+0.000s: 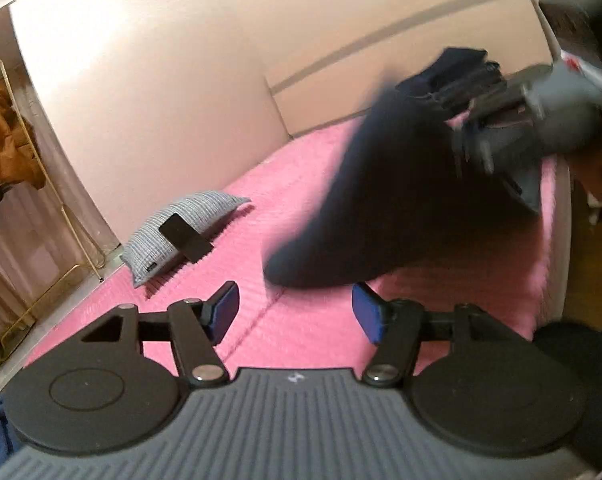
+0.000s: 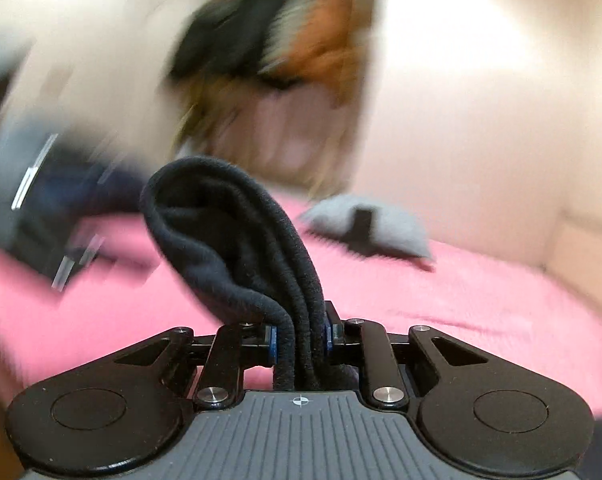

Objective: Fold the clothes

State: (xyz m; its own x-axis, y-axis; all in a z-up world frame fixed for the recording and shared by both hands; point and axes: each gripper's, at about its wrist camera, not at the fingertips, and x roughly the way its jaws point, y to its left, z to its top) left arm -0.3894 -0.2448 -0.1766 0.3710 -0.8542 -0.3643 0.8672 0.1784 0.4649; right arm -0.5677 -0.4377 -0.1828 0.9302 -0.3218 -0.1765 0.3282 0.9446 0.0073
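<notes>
Over a pink bed (image 1: 321, 332), the right gripper (image 2: 299, 344) pinches a bunched dark garment (image 1: 381, 200), lifted and trailing onto the cover; the left gripper (image 1: 295, 312) gapes empty. Folding looks unfinished.

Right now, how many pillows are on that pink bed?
1. A single grey-blue striped pillow lies on the pink bed near the wall, with a black flat object resting on it. The dark garment held by the right gripper could hide more.
</notes>
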